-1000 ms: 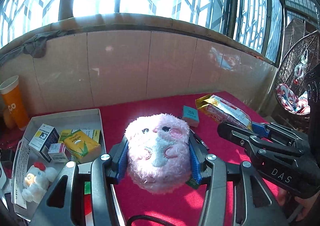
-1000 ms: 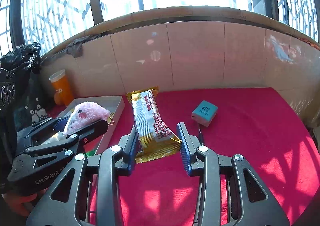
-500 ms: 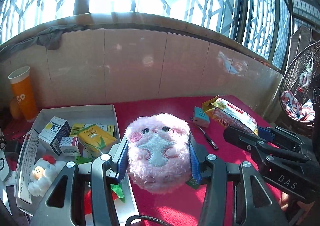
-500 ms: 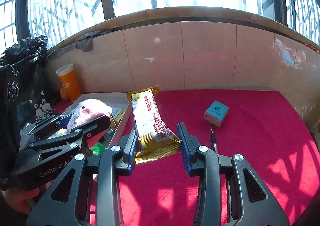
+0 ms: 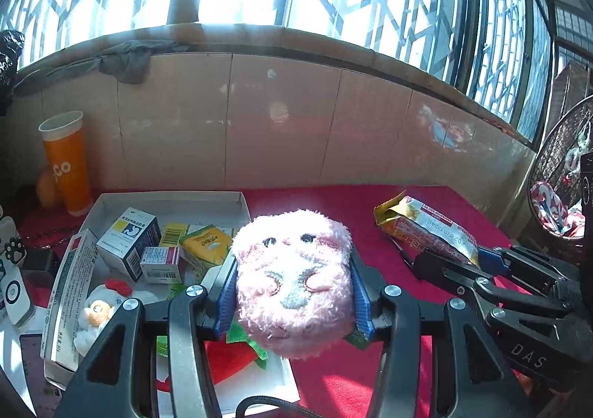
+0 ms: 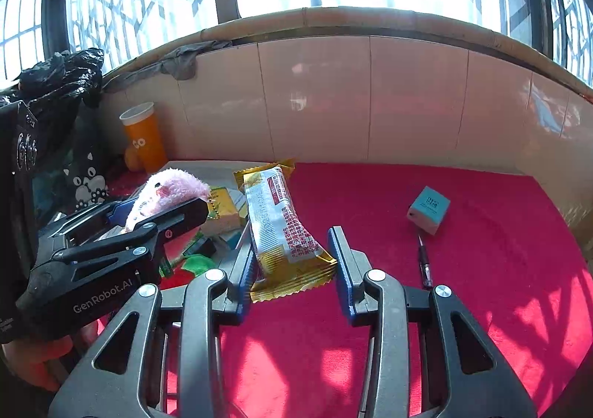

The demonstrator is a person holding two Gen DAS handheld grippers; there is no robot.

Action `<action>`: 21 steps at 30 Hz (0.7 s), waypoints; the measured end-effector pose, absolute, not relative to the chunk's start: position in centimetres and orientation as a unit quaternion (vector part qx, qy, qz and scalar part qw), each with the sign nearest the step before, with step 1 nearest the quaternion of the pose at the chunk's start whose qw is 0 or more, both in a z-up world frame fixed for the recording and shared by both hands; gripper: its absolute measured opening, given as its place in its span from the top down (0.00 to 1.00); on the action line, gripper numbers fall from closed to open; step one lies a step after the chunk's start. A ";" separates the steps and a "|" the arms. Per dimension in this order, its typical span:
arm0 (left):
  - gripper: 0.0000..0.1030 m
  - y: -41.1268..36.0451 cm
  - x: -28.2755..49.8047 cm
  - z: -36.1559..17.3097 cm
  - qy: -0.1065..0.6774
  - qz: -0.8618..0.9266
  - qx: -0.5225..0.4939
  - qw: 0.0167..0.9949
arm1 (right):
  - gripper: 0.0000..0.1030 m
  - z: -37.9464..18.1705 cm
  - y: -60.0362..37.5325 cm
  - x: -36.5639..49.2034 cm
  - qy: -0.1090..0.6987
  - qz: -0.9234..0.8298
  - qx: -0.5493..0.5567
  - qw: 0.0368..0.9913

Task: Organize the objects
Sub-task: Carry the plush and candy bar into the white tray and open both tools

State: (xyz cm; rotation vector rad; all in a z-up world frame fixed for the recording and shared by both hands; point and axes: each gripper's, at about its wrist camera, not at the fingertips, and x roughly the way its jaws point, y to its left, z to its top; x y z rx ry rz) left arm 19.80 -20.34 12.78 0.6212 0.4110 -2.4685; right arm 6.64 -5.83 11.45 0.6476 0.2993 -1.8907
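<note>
The left gripper (image 5: 294, 292) held a pink plush toy (image 5: 294, 281) between its two blue pads, which pressed into the fur on both sides. The toy was lifted and hung over the right edge of a white tray (image 5: 170, 199). In the tray lay several small boxes: a blue and white box (image 5: 129, 244), a smaller pink and white box (image 5: 161, 264), and a yellow packet (image 5: 207, 244). A small white doll with a red cap (image 5: 100, 307) lay near the tray's front left corner, and a red and green cloth piece (image 5: 237, 351) was below the plush toy.

The right gripper (image 6: 292, 266) held a snack bar in a gold and silver wrapper (image 6: 281, 229) by its lower end, and the bar stood up and leaned away from the camera. The left pad touched the wrapper; on the right side the contact seemed to be only at the crimped edge, but this was hard to judge.

On the red cloth (image 6: 463, 269) to the right lay a teal box (image 6: 428, 208), and a pen (image 6: 424, 262) lay just in front of it. An orange cup (image 6: 144, 136) stood at the tiled wall behind the tray.
</note>
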 end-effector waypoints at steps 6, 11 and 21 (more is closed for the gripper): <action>0.50 -21.3 21.2 12.4 0.163 -0.916 0.227 0.288 | 0.65 11.3 -6.9 7.9 0.137 -0.786 0.270 0.538; 0.50 -22.1 22.3 12.2 0.169 -0.913 0.224 0.297 | 0.65 11.1 -7.8 8.7 0.144 -0.781 0.272 0.543; 0.50 -24.3 24.8 11.4 0.187 -0.904 0.216 0.318 | 0.65 10.5 -10.3 10.6 0.160 -0.771 0.276 0.552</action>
